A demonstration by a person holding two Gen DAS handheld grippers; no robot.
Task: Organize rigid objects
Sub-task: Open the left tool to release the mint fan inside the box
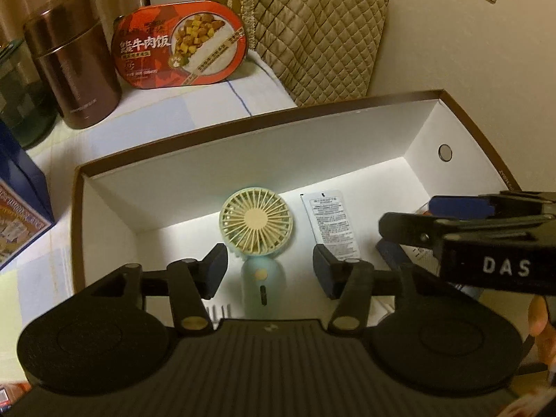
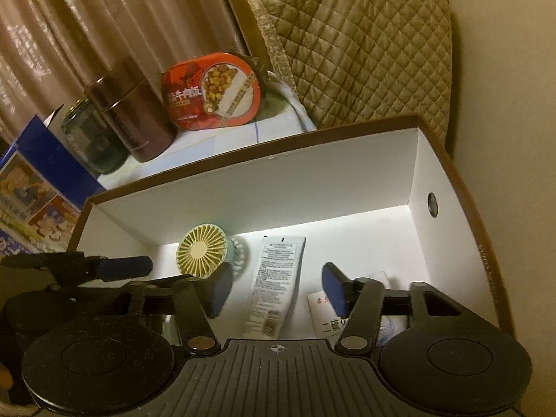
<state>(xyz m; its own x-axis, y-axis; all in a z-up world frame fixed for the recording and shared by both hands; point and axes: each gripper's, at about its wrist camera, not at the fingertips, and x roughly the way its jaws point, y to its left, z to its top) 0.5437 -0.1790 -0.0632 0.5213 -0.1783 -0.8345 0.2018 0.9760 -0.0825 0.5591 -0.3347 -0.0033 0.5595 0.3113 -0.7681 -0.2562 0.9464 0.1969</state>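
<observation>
While both grippers hang over the open box, we read the left wrist view from left to right. At the upper left, outside the box on the table, stand a blue carton, a dark jar, a brown canister and a red meal tray; we judge these are still to be packed. In the middle of the frame, on the box floor, lies the small fan, with the left gripper released above its handle, jaws apart and pressing nothing. Just right of the fan lies the white tube, also inside. At the right edge the right gripper reaches in; in its own view its jaws stand apart over the tube, holding nothing, with a white packet beneath. We judge the task partly done: three items boxed, four remaining.
</observation>
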